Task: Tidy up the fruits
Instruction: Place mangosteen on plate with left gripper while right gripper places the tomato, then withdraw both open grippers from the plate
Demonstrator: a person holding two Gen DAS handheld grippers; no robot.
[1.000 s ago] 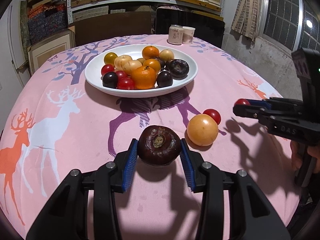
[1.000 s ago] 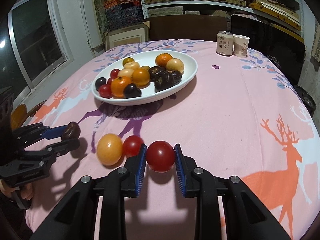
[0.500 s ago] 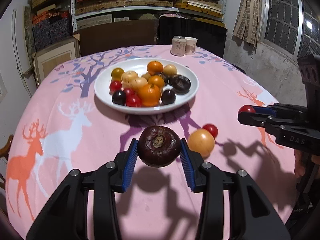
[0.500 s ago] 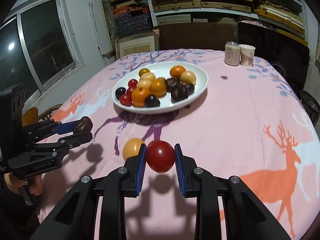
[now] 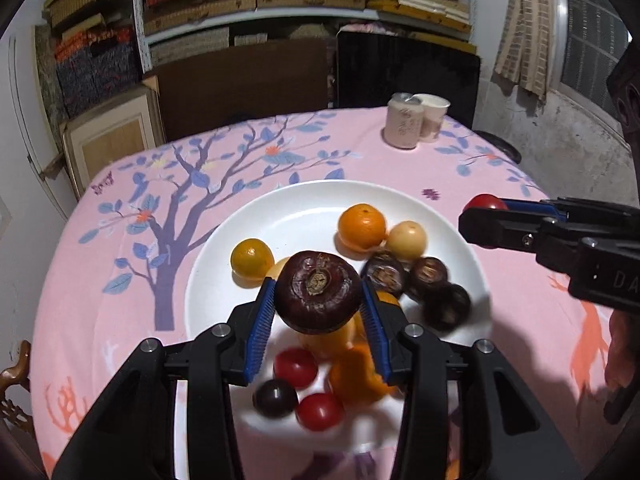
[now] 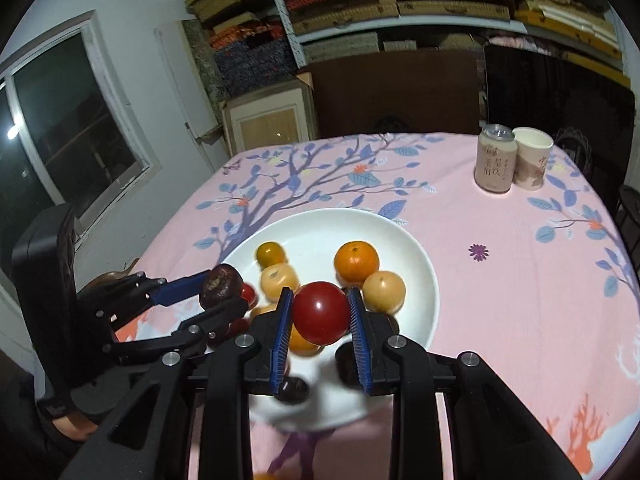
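Two grippers over the white plate [image 5: 224, 248], each w/ one fruit clamped. Left gripper [image 5: 318, 312]: blue pads pressed on both sides of a dark purple mangosteen [image 5: 318, 298], stem end facing the camera, fruit held above the plate's near half. Right gripper [image 6: 320, 318]: pads clenched on a red tomato [image 6: 320, 312], also above the plate, near its front-centre in the right wrist view. From the left wrist view the right gripper comes in from the right edge, tomato at its tip, just past the plate's right rim.

Plate contents, approx.: one orange tangerine [image 5: 362, 226] toward the back, pale yellow round fruit [image 5: 408, 240] touching it on the right, a yellow-orange one [image 5: 252, 258] on the left, three dark mangosteens [image 5: 428, 276] clustered on the right, small red tomatoes [image 5: 296, 366] and a dark plum-like fruit [image 5: 276, 398] at the near edge. Near part blurred; count there uncertain.

Plate sits on a pink tablecloth [image 6: 500, 300] w/ tree and deer print. Drink can [image 6: 494, 164] and paper cup [image 6: 532, 164] stand side by side, touching, at the far right, well apart from the plate. Person's fingers [image 5: 618, 356] visible at far right, behind the right gripper's handle.
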